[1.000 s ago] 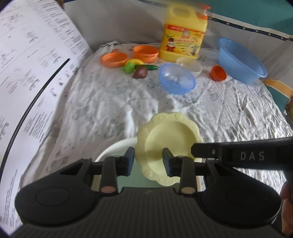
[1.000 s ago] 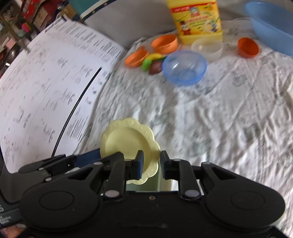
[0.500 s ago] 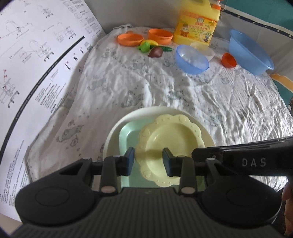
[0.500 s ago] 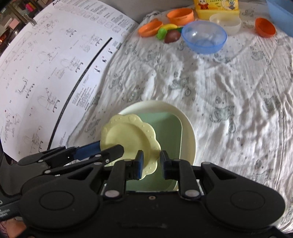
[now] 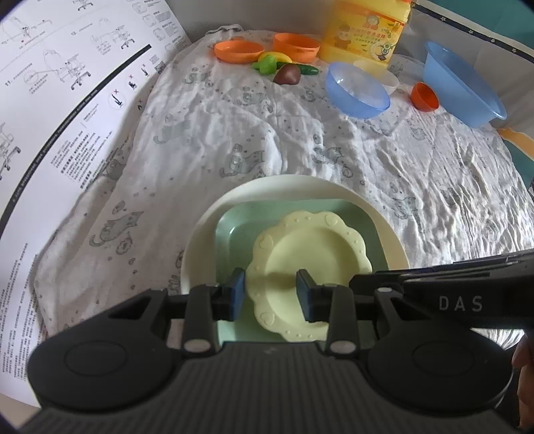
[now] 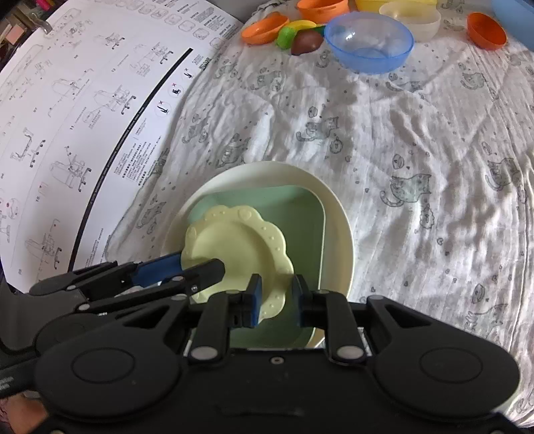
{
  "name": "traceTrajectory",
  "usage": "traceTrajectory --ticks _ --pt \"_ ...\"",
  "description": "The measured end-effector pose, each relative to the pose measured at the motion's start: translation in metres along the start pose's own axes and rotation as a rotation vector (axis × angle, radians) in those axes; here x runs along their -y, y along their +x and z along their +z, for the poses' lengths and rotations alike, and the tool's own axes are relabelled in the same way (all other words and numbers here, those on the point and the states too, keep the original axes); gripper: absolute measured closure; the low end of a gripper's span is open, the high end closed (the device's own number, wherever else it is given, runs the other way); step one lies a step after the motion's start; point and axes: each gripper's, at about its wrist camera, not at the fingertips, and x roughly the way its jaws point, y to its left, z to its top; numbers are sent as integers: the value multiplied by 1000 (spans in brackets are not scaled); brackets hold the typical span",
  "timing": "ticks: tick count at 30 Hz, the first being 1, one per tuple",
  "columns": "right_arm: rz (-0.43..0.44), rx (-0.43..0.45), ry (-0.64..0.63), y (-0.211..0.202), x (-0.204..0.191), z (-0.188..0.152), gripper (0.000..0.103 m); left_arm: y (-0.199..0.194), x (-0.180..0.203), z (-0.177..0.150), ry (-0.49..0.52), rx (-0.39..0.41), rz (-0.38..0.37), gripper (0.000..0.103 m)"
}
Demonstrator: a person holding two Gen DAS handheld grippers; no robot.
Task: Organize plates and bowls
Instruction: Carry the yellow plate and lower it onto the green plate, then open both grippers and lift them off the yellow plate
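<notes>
A pale yellow scalloped plate [image 5: 310, 257] hangs just above a green square plate [image 5: 240, 220] that lies in a large cream round plate [image 5: 200, 233]. My left gripper [image 5: 270, 293] and my right gripper [image 6: 275, 298] each straddle the yellow plate's rim from opposite sides; whether either is clamped on it does not show. In the right wrist view the yellow plate [image 6: 233, 247] is tilted over the green plate [image 6: 300, 227], and the left gripper's fingers [image 6: 200, 270] reach in from the left. The right gripper's arm [image 5: 450, 290] crosses the left wrist view.
At the far end of the cat-print cloth [image 5: 267, 133] stand a blue bowl [image 5: 357, 90], a larger blue basin [image 5: 460, 83], orange bowls [image 5: 293, 46], a small orange cup [image 5: 424, 96], toy vegetables [image 5: 283, 68] and a yellow detergent jug [image 5: 363, 26]. A printed sheet [image 5: 50, 100] lies at the left.
Both grippers have carried the yellow plate back and lowered it over the stacked green and cream plates, which have come fully into view. The far bowls look farther off.
</notes>
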Motion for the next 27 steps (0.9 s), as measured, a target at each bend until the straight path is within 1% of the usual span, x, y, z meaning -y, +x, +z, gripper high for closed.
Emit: traceTrajectory --ticks 2,4,5,6,7,9,10,11,12,13,14,15,16,17,18,20,22,27 --pt "-1 6 -10 0 -1 1 81 3 0 0 2 -1 6 70" --pt "0 14 -19 0 -2 2 81 4 0 -1 3 4 15 67" --pt "3 18 -17 0 -1 2 81 3 0 0 1 7 21 62" --pt "5 24 -16 -2 -1 3 80 1 -1 0 -3 16 31 58" --pt "8 31 -17 -3 0 4 76 -1 -2 1 -7 26 35 56" --pt "12 54 -17 -10 1 5 69 -7 -5 3 -21 52 59 39" --pt "11 70 -17 -14 2 6 60 -10 -7 4 -28 68 74 35" --pt "9 84 -17 -17 2 7 54 -14 -10 4 -36 88 87 28" --pt "9 103 -19 -21 3 7 41 -17 -12 6 -44 101 93 20" --pt "8 120 -22 -25 3 7 29 -20 -15 7 -54 110 97 16" --pt "6 135 -28 -29 3 8 22 -23 -17 9 -63 121 97 10" --pt "5 150 -36 -32 2 7 20 -25 -18 10 -68 128 96 6" --pt "3 161 -45 -35 1 7 19 -27 -18 11 -72 134 97 5" --pt "3 168 -51 -37 0 6 14 -29 -18 12 -74 140 99 2" --pt "-4 175 -53 -40 0 6 13 -30 -18 12 -78 143 101 0" --pt "-12 184 -54 -42 0 6 4 -32 -20 13 -95 147 94 0" --pt "-5 195 -49 -46 3 5 1 -33 -22 12 -111 144 91 0" --pt "-10 212 -39 -50 10 5 0 -32 -23 13 -124 132 96 0"
